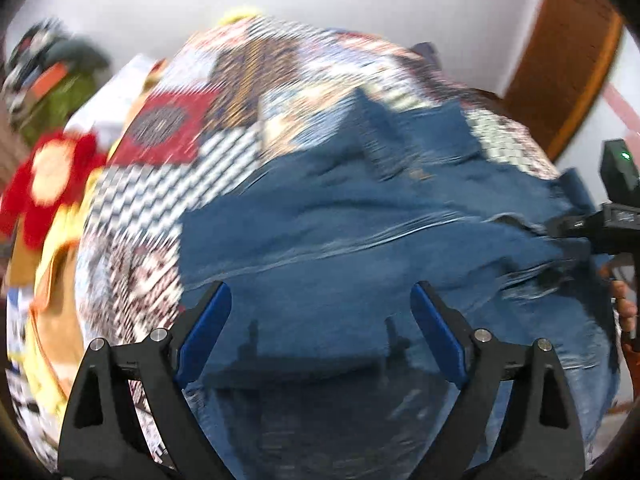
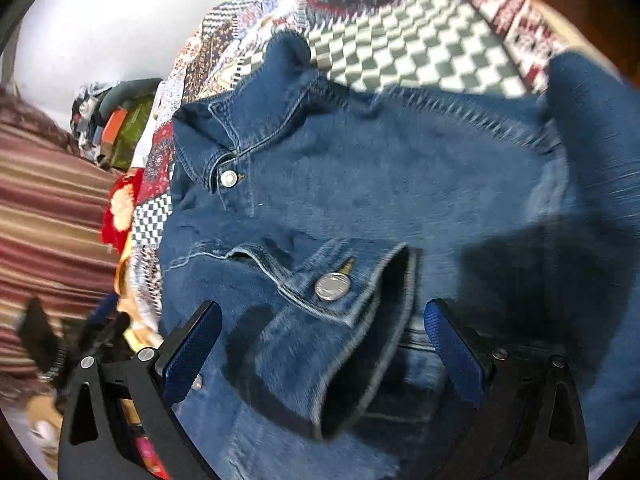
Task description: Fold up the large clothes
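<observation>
A blue denim jacket point(image 1: 340, 220) lies spread on a patchwork quilt point(image 1: 180, 160). My left gripper point(image 1: 320, 308) hangs open just above the jacket's plain denim, with nothing pinched between its blue pads. In the right wrist view the jacket point(image 2: 400, 168) shows its collar and a sleeve cuff point(image 2: 304, 360) with a metal button point(image 2: 332, 286). My right gripper point(image 2: 324, 320) is open; the cuff lies between its fingers and the pads stand clear of it. The right gripper's black body point(image 1: 616, 216) shows at the jacket's right edge in the left wrist view.
The checkered part of the quilt point(image 2: 400, 40) extends past the jacket. A red and yellow cloth point(image 1: 52, 184) and a pile of items point(image 1: 60, 72) sit at the left. A brown wooden panel point(image 1: 568, 60) stands at the right. Striped clothing of the person point(image 2: 48, 220) fills the left.
</observation>
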`<state>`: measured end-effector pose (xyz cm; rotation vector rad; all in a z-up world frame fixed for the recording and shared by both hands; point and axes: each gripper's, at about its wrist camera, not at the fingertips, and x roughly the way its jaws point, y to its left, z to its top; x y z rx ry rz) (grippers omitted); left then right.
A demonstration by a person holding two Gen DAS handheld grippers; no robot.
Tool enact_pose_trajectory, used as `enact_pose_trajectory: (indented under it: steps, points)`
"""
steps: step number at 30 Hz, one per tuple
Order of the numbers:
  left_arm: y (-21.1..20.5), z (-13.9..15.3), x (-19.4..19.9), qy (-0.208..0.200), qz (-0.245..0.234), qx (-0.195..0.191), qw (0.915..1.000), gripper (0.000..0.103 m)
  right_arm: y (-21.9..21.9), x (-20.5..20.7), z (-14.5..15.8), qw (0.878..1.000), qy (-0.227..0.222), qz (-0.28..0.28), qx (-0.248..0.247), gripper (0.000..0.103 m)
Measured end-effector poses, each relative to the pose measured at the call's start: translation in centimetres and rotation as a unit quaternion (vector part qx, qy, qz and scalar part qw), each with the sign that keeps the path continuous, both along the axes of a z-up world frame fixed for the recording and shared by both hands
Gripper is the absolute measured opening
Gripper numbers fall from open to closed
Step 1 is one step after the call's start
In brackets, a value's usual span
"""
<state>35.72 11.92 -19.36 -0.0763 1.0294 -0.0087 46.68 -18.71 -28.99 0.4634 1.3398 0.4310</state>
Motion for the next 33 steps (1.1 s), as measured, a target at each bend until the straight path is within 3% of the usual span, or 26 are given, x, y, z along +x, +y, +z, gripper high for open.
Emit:
enact_pose_trajectory:
  steps: [4, 7, 8, 9, 11, 17, 22, 26, 30, 33]
  points:
    - [3.8, -2.2, -1.1, 0.018, 0.048, -0.018, 0.9985, 0.091, 1.2, 0.8, -1.3, 1.0, 0.012, -0.005, 0.007, 0.098]
    - [5.8, -3.2, -1.7, 0.026, 0.074, -0.04, 0.9961, 0.091, 2.3, 1.4, -1.9, 1.0, 0.013, 0.002, -0.023, 0.081]
    - [6.3, -3.3, -1.8, 0.027, 0.079, -0.043, 0.9956, 0.091, 2.6, 1.4, -1.7, 0.999, 0.003, 0.005, -0.038, 0.058]
    - [6.8, -3.5, -2.0, 0.029, 0.085, -0.045, 0.995, 0.091, 3.1, 1.6, -1.3, 0.998, -0.009, 0.013, -0.055, 0.043]
    - [7.3, -3.5, -2.2, 0.03, 0.092, -0.041, 0.9944, 0.091, 3.5, 1.9, -0.4, 0.997, -0.026, 0.02, -0.074, 0.039]
    - [8.5, -2.4, -1.6, 0.017, 0.101, -0.046, 0.9937, 0.091, 3.8, 1.7, 5.2, 0.988, -0.126, 0.023, -0.088, 0.036]
    - [7.4, -3.0, -0.3, 0.028, 0.082, -0.059, 0.9945, 0.091, 4.7, 0.2, 8.9, 0.963, -0.212, 0.055, -0.155, 0.036]
    - [5.4, -4.5, 0.8, 0.046, 0.058, -0.059, 0.9955, 0.091, 4.6, -0.2, 7.7, 0.95, -0.221, 0.076, -0.206, 0.036]
    - [3.5, -6.0, 1.5, 0.064, 0.032, -0.051, 0.9962, 0.091, 4.0, -0.1, 4.5, 0.943, -0.206, 0.093, -0.246, 0.036]
    - [3.0, -6.5, 1.7, 0.07, 0.023, -0.051, 0.9959, 0.092, 3.8, 0.1, 1.9, 0.944, -0.176, 0.105, -0.26, 0.037]
